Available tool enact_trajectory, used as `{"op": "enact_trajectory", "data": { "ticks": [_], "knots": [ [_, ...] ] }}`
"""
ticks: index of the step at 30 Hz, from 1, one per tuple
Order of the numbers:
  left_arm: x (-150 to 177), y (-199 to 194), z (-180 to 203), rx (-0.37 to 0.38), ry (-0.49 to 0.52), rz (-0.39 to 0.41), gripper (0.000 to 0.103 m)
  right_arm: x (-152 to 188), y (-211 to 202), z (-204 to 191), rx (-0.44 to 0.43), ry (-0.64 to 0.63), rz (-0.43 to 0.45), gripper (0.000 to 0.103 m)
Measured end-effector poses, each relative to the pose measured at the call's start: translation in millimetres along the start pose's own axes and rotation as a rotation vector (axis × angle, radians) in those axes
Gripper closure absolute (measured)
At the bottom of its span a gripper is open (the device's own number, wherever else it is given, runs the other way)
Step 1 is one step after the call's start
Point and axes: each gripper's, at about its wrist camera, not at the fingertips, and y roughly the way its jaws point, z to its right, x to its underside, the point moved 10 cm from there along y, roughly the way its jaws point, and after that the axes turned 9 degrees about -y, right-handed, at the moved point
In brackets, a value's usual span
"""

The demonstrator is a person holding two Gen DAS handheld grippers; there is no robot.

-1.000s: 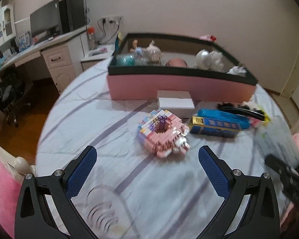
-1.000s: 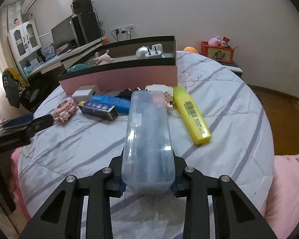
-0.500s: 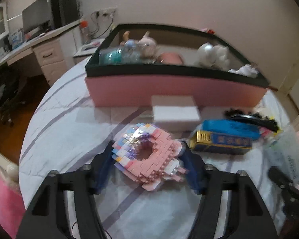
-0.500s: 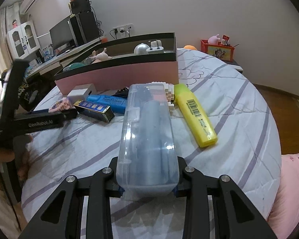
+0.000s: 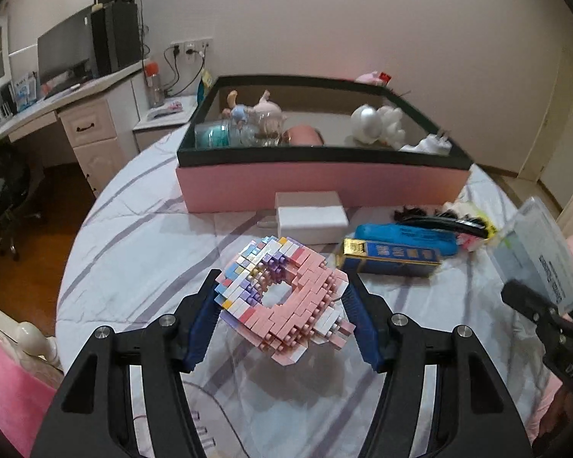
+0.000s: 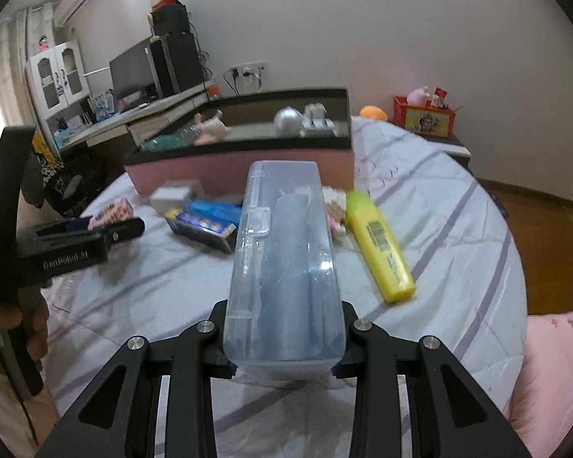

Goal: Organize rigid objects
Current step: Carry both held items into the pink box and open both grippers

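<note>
My left gripper [image 5: 280, 305] is shut on a pink brick-built donut model [image 5: 282, 301] and holds it tilted above the striped table [image 5: 133, 236]. My right gripper [image 6: 282, 343] is shut on a clear plastic case [image 6: 284, 263] with blue contents, held above the table; the case also shows in the left wrist view [image 5: 542, 255]. The pink storage box [image 5: 321, 183] with a black rim stands at the back and holds toys. In the right wrist view the left gripper [image 6: 95, 234] is at the left.
On the table in front of the box lie a white box [image 5: 311, 217], a blue and gold carton [image 5: 389, 261], a blue packet [image 5: 405, 234], a black brush [image 5: 443, 221] and a yellow highlighter [image 6: 378, 244]. A desk [image 5: 76, 114] stands far left.
My left gripper moved forward, closed on the brick donut and lifted it off the table. My right gripper kept hold of the clear case and raised it slightly.
</note>
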Motion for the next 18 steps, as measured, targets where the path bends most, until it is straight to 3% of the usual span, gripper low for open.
{"op": "enact_trajectory", "data": {
  "ticks": [10,18],
  "knots": [
    [-40,-38,18,0.041,0.043,0.096,0.040,-58,-13,-9,-0.017,-0.060,0.071,0.070],
    [-110,-4,44,0.085,0.110,0.080,0.040,-128,28,-1,-0.071,-0.099,0.068,0.070]
  ]
}}
